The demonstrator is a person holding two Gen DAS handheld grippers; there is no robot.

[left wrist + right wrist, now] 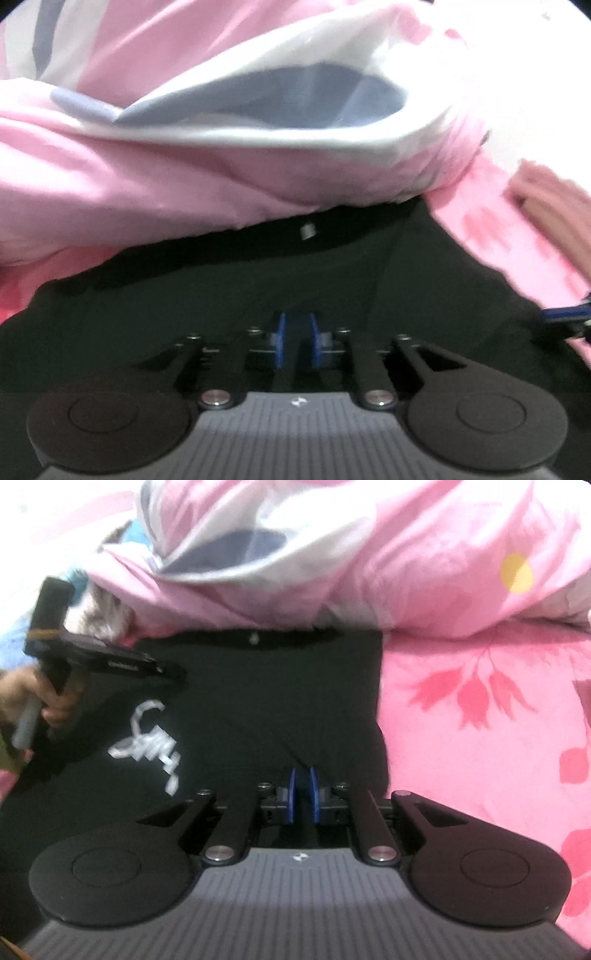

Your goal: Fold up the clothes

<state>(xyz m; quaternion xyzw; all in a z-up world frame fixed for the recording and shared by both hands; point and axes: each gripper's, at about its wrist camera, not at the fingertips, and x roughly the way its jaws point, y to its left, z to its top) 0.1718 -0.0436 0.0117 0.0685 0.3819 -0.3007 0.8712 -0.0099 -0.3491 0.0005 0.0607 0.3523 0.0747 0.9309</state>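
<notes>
**Black shirt flat on the bed, both tools low over it**

Shows a black shirt spread flat on the bed's pink floral sheet; puts its neckline, with a small pale label, right against a bunched quilt of pink, white and blue patches; leaves bare sheet beside the shirt's straight side edge, on the right in the right wrist view.

Carries a white print on the shirt front, on the left in the same view; blurs it too much for reading.

Places the right tool over the shirt's near part, close to that straight side edge; sets its blue pads almost together, with only a thin dark slit between; cannot tell whether any fabric sits in that slit.

Places the left tool over the near part of the shirt as well, angled downward; keeps its blue pads close, with a narrow dark gap; cannot tell whether pinching cloth or merely standing a little apart.

Shows, from the right wrist, a hand wrapped round the left tool's grip above the shirt's far side, near the quilt; catches, from the left wrist, a blue tip of the right tool at the frame's right edge, where shirt meets sheet.
</notes>
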